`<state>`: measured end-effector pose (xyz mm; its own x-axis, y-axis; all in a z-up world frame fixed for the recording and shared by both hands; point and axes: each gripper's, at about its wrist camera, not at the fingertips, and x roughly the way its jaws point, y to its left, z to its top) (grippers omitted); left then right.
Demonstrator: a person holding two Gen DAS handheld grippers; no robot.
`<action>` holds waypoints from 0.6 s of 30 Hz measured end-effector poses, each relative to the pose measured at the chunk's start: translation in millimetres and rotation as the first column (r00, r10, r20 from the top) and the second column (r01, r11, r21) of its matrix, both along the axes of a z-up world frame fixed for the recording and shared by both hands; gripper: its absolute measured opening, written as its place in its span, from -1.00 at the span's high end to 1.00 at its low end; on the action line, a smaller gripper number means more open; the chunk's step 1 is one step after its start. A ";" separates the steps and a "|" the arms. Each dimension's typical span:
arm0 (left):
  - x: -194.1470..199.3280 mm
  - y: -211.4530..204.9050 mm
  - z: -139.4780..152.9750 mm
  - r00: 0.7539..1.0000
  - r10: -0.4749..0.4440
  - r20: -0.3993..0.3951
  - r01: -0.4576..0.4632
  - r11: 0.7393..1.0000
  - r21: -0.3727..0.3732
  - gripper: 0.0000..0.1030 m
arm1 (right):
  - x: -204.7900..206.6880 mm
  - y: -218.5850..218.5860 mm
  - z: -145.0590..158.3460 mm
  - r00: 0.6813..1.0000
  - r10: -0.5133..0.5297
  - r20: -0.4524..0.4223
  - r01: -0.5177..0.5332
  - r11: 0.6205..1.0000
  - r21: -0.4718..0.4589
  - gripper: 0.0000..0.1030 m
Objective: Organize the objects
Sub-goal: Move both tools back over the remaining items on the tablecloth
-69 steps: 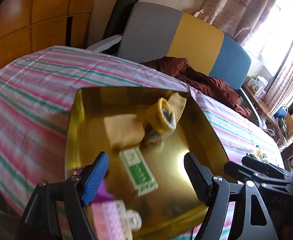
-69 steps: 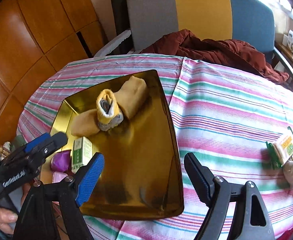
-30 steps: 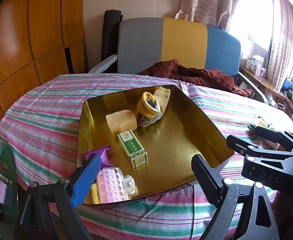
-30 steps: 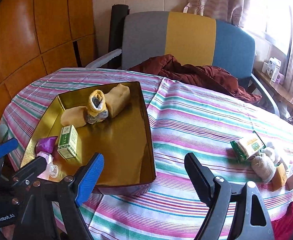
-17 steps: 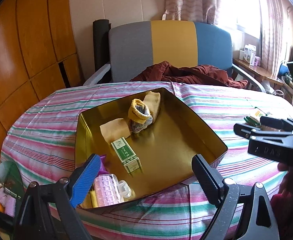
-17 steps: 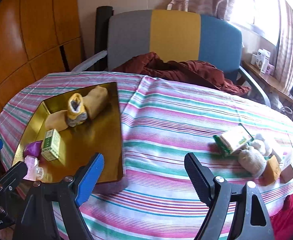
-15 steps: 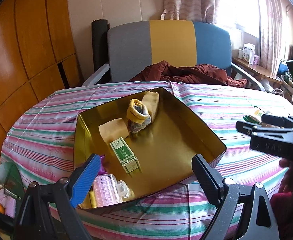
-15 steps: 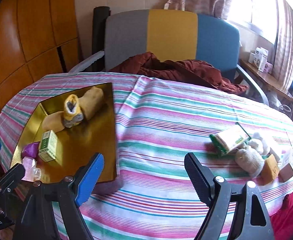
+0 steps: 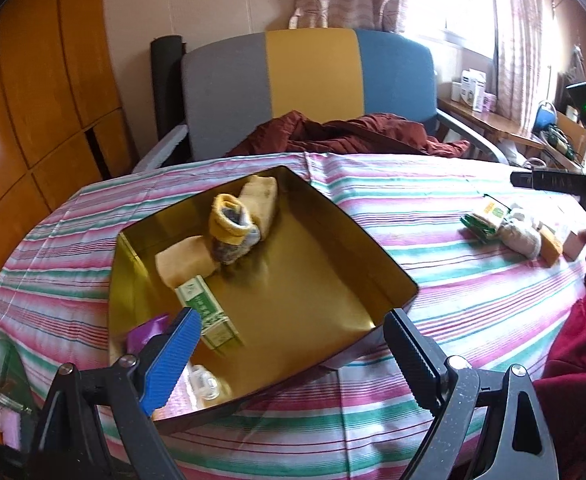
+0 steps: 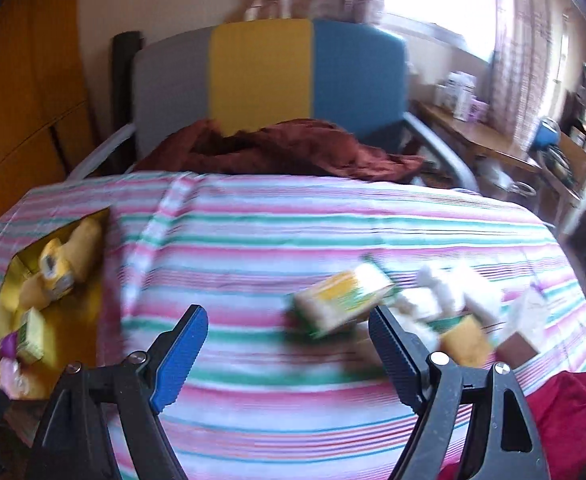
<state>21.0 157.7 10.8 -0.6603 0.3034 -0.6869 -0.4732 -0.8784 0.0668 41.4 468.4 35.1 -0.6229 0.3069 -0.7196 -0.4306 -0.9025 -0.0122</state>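
A gold tin tray [image 9: 377,248] sits on the striped tablecloth [image 9: 433,280]. In it lie a rolled yellow sock [image 9: 233,224], a tan cloth [image 9: 183,262], a green box [image 9: 209,312], a purple item [image 9: 149,330] and a clear pink case [image 9: 205,384]. My left gripper [image 9: 289,338] hangs open over the tray's near edge, nothing between its fingers. My right gripper [image 10: 285,338] is open above bare cloth, left of a loose pile: a green-yellow packet [image 10: 343,300], a white sock [image 10: 449,292], a yellow block [image 10: 465,346] and a brown block [image 10: 515,348]. The picture is blurred.
A grey, yellow and blue chair [image 9: 313,88] with a dark red garment [image 9: 345,132] stands behind the table. Wooden panels [image 9: 33,92] line the left wall. A side table [image 9: 489,120] with small boxes stands by the window. Red fabric [image 10: 565,412] lies at the near right.
My right gripper has swept right, away from the tray toward the pile of loose items. The left gripper has shifted slightly and rolled; the tray looks more tilted. Both stay open.
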 end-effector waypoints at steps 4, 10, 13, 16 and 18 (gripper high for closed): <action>-0.7 15.5 -0.1 0.999 -0.037 0.004 0.037 0.999 -0.013 -0.81 | 6.9 51.5 -5.0 0.993 -0.117 -0.001 0.117 0.993 0.005 -0.63; -3.7 49.4 -1.5 0.994 -0.104 0.016 0.104 0.994 -0.038 -0.81 | 32.8 121.3 -29.5 0.945 -0.328 0.013 0.326 0.934 -0.147 -0.63; -6.0 70.9 -3.4 0.989 -0.144 0.024 0.145 0.988 -0.047 -0.81 | 45.9 140.4 -34.1 0.924 -0.383 0.006 0.371 0.891 -0.263 -0.63; -9.4 95.9 -5.0 0.983 -0.183 0.033 0.185 0.981 -0.056 -0.81 | 51.8 146.8 -38.0 0.912 -0.409 0.028 0.396 0.864 -0.311 -0.63; -11.7 115.7 -5.6 0.975 -0.218 0.044 0.221 0.974 -0.058 -0.81 | 54.6 149.0 -41.3 0.909 -0.414 0.038 0.400 0.847 -0.350 -0.63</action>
<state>9.2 273.4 5.2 -0.5563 0.3944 -0.7314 -0.6571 -0.7476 0.0967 96.0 617.5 -6.2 -0.5247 0.2784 -0.8044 -0.7543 -0.5901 0.2878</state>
